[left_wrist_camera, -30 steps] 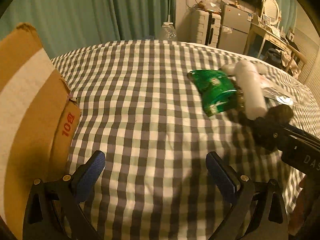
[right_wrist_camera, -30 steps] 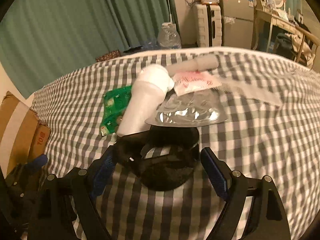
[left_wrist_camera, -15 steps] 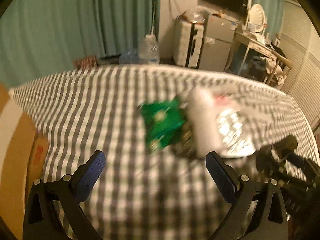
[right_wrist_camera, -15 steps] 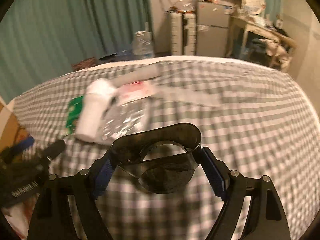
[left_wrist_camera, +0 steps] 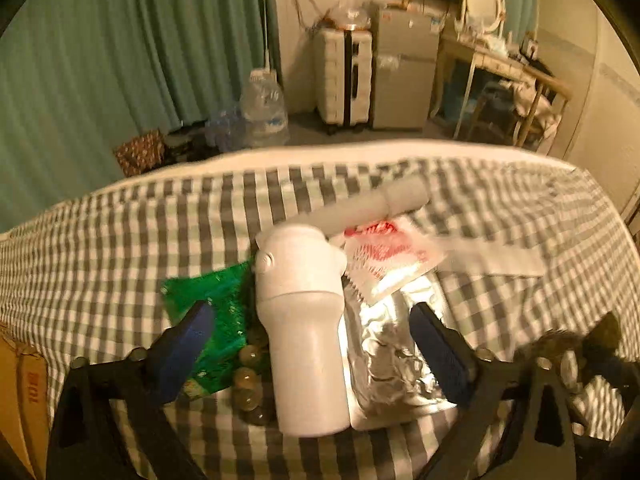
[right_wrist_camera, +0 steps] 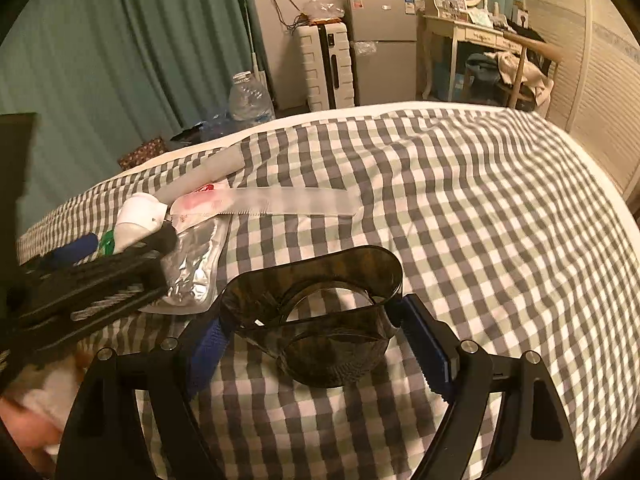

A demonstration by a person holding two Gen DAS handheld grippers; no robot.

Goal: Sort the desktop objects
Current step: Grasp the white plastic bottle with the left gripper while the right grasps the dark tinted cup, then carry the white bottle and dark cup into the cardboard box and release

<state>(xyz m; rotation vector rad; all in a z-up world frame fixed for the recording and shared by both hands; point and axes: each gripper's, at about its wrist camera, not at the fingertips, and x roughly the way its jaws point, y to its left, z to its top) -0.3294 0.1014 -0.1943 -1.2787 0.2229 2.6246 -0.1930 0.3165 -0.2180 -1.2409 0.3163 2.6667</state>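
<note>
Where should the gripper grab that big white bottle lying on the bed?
Grip the white bottle around its smooth straight body, below the wider cap end. It lies lengthwise between the open left gripper fingers, so coming straight down and squeezing across its sides looks best, clear of the green packet and foil pouch.

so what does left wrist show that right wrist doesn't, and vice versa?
Left wrist only: the cardboard box at the left edge, the beads beside the green packet, and the left gripper open, straddling the white bottle.

Right wrist only: the right gripper shut on the dark plastic container, and bare checkered cloth to the right.

Both: white bottle, silver foil pack, red-and-white sachet, white tube, clear strip.
</note>
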